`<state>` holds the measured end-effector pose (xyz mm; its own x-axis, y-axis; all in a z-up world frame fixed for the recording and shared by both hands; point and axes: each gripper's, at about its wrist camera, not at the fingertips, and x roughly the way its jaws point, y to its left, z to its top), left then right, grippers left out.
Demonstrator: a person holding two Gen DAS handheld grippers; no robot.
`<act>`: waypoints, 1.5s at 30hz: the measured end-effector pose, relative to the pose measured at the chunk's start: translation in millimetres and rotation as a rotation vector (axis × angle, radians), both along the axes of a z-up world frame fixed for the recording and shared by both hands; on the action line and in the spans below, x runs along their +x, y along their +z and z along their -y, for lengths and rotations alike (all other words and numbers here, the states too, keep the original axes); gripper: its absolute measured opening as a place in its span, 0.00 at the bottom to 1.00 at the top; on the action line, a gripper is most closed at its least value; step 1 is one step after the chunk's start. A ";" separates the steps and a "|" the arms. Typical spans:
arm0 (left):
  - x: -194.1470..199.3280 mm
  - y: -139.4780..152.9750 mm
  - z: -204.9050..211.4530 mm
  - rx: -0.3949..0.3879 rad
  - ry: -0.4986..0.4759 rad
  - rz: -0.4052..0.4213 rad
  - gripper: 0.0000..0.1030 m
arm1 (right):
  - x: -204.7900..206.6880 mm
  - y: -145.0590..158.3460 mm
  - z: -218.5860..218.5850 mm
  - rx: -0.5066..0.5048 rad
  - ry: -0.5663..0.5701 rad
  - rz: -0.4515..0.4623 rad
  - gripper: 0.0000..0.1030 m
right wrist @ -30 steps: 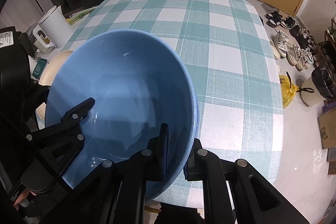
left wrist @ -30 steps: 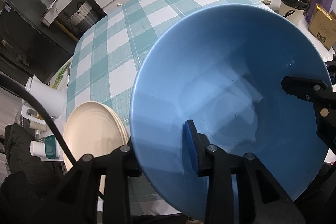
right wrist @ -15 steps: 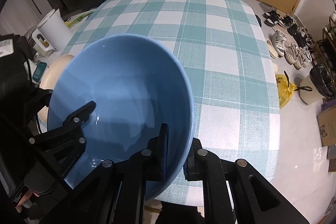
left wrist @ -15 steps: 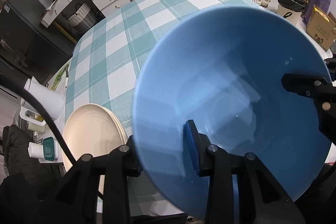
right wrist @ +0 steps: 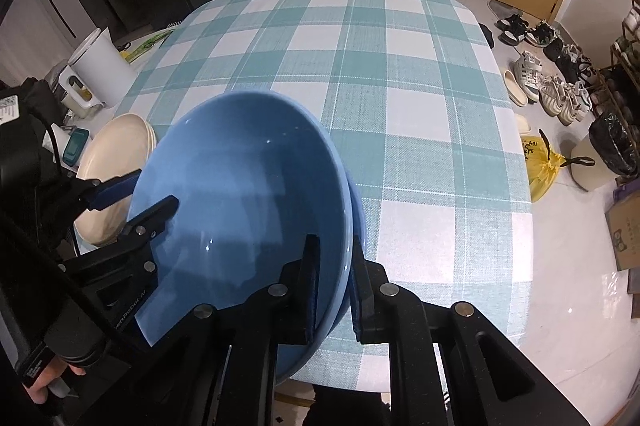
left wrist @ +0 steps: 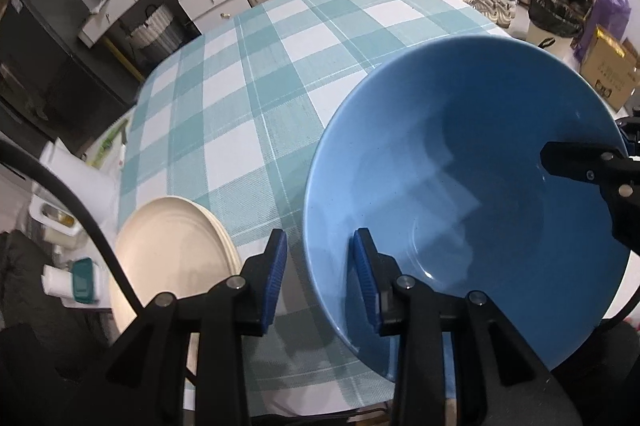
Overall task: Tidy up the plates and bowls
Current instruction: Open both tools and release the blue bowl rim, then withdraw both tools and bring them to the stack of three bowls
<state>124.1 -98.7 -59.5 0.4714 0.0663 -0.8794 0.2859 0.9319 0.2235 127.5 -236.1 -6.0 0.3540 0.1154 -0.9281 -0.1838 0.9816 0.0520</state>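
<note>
1. Blue bowl [left wrist: 460, 166] is tilted over the near edge of the table [left wrist: 240, 106], on the checked cloth. Can't tell if its base sits on the cloth.
2. My L gripper [left wrist: 319, 234] straddles the bowl's left rim: one finger inside, the other outside. It's released. Cloth shows btwn the outer pad and the rim, so no squeeze there.
3. My R gripper [right wrist: 334, 246] is clenched on the bowl's near-right rim, w/ the inner pad on the inside wall and the outer pad against the outside. Its jaws have just been opening a touch, rim still btwn them.
4. Both point steeply down, one each side of the bowl. From the L cam, the R gripper's inner finger pokes over the bowl's right rim.
5. Cream plates [left wrist: 172, 258] are stacked at the near-left corner of the table, just left of the bowl and apart from it.
6. Far half of the cloth has nothing on it.
7. White jug [right wrist: 100, 66] stands off the table's left side, beyond the plates.
</note>
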 end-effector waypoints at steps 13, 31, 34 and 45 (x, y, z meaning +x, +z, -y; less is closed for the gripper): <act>1.7 -8.4 -2.3 0.000 0.008 -0.021 0.35 | -0.7 12.2 9.7 -0.051 -0.019 0.060 0.12; -29.4 27.7 -41.1 -0.220 0.075 0.204 0.49 | -62.0 35.7 3.2 0.264 0.002 0.528 0.76; -39.8 30.5 -46.9 -0.233 0.081 0.253 0.49 | -70.3 33.1 -2.4 0.258 0.009 0.591 0.81; -62.0 41.6 -61.8 -0.304 0.141 0.377 0.52 | -98.7 34.0 0.5 0.250 0.051 0.671 0.89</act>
<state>62.1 -36.9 -17.9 0.7650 -0.0801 -0.6390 0.1040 0.9946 -0.0002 28.8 -236.5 28.1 0.8275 0.3280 -0.4556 -0.3003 0.9443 0.1343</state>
